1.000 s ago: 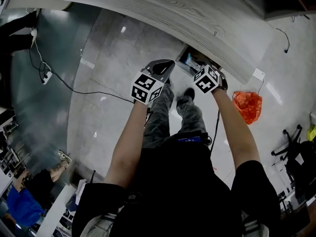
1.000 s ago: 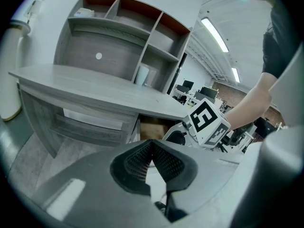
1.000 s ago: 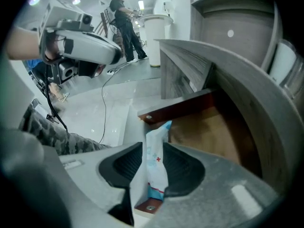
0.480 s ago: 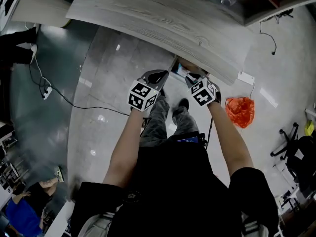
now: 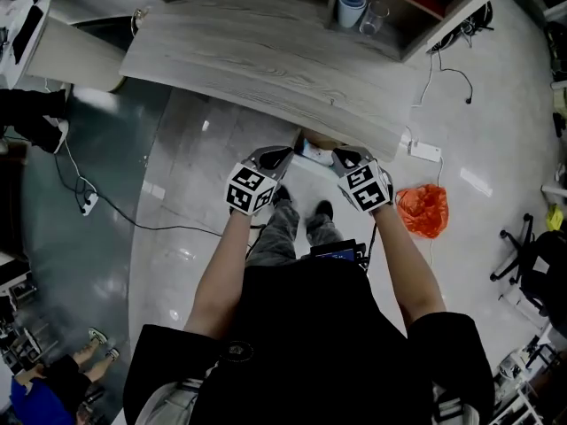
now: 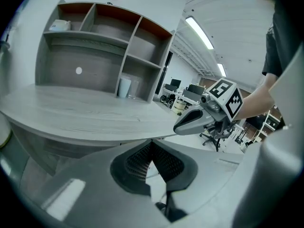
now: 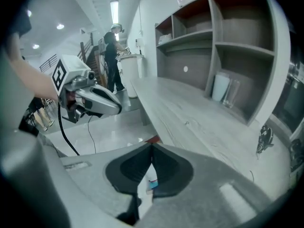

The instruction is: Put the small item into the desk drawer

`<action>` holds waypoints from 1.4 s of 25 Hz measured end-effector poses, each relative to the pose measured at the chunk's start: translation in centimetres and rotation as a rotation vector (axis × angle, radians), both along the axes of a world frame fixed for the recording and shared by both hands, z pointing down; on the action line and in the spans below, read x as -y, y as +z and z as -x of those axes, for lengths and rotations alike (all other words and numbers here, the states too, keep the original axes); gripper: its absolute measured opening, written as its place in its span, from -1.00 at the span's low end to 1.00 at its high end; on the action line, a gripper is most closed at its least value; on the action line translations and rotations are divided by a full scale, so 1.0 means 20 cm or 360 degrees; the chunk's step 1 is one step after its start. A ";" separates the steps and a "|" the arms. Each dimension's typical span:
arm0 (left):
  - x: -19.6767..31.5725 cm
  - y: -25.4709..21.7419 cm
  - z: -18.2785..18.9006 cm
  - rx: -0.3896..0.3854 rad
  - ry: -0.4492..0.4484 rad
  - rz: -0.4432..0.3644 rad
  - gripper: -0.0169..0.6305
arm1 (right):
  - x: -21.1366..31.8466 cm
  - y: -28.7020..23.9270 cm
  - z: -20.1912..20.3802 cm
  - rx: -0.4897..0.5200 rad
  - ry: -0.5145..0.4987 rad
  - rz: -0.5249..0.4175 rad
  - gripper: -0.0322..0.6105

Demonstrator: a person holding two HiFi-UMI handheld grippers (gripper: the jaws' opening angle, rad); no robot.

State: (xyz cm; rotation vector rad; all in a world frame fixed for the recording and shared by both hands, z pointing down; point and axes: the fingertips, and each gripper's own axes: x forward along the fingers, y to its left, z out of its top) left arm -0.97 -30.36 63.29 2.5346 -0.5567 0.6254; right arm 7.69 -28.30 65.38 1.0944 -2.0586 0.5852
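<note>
Grey wood-grain curved desk ahead of person. Shallow drawer stands open under desk's front edge; small white-and-blue item appears to lie inside it. Left gripper and right gripper hang just below desk's front edge, 1 each side of drawer. Both pairs of jaws pressed together, nothing gripped. Judgement: item placed, drawer closing due. Next move: tips against drawer front, push straight under desk.
</note>
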 end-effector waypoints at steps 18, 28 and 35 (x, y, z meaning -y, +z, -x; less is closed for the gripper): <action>-0.08 -0.24 -0.23 -0.0021 0.0205 -0.0085 -0.95 | -0.09 -0.47 -0.30 0.0350 0.0491 -0.0315 -0.89; -0.11 -0.32 -0.29 -0.0029 0.0208 -0.0119 -0.95 | -0.15 -0.56 -0.41 0.0472 0.0592 -0.0376 -0.89; -0.16 -0.34 -0.30 -0.0025 0.0128 -0.0138 -0.95 | -0.21 -0.55 -0.43 0.0510 0.0511 -0.0340 -0.89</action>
